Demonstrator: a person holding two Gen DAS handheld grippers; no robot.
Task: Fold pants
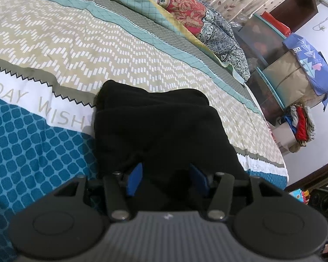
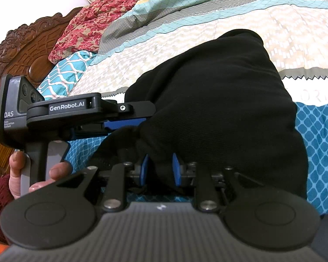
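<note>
The black pants lie bunched in folded layers on the patterned bedsheet. My left gripper has its blue pads on either side of the near edge of the pants, with black cloth between them. In the right wrist view the pants fill the middle, lifted in a hump. My right gripper is shut on a fold of the cloth. The left gripper comes in from the left there, held by a hand, its blue finger closed into the cloth.
Folded quilts and pillows line the far side of the bed. A carved wooden headboard stands at the left. Boxes, a blue bag and stacked clothes sit beyond the bed's right edge.
</note>
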